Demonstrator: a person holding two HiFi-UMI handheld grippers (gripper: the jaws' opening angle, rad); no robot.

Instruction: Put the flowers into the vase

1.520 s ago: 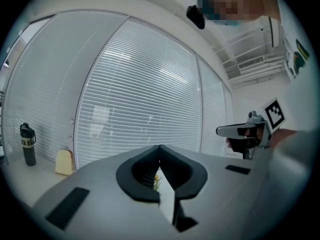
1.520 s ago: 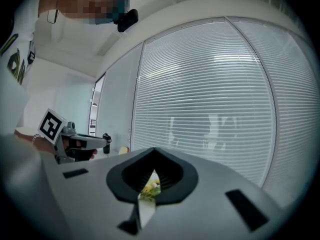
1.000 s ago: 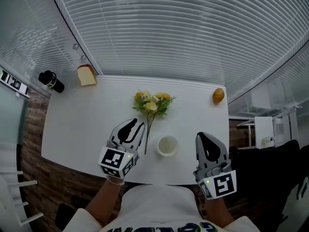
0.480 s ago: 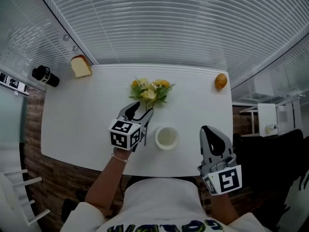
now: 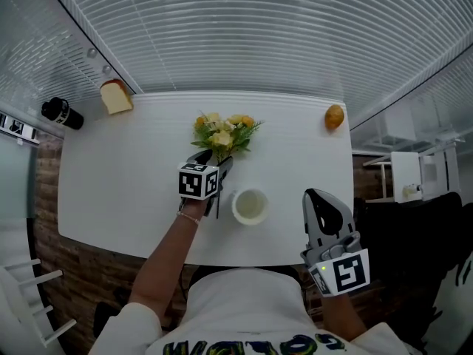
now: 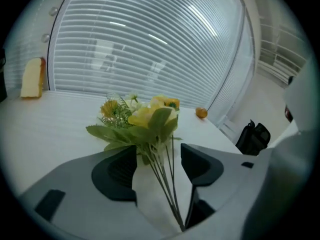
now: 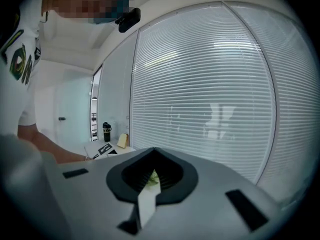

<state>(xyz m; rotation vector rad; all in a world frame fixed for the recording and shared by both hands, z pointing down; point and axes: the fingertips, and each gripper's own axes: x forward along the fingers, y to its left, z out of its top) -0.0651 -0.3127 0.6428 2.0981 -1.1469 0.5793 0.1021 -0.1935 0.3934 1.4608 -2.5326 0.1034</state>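
Two grippers in play, one bunch, one vase.

Status of left gripper [image 5: 213, 160]: low over the tabletop [image 5: 118, 191], at 10 o'clock of the vase [image 5: 250, 206] and just beside it. Its fingers [image 6: 116, 173] stand wide apart and have just been opening. The stems of the flowers [image 5: 222, 132] run through the gap between them. In the left gripper view the stems pass closer to the finger at 3 o'clock, with tabletop showing on both sides at pad level. Neither pad presses on them, so no grip.

The flowers lie flat on the tabletop at 11 o'clock of the vase, outside it. Yellow heads and green leaves point toward 12 o'clock, stems toward 6 o'clock.

The vase is white, upright, mouth up, and sits mid-width near the tabletop's 6 o'clock edge.

Status of right gripper [image 5: 319, 196]: held off the tabletop's 6 o'clock edge, at 4 o'clock of the vase and well apart from it. The right gripper view shows its fingers [image 7: 172, 176] closed together with nothing between them.

Other items:
- bread slice [image 5: 116, 96] at the tabletop's 10 o'clock corner
- small orange fruit [image 5: 334, 116] at the 2 o'clock corner
- black bottle [image 5: 60, 113] off the tabletop, past the bread at 9 o'clock
- blinds [image 5: 244, 35] along the 12 o'clock side
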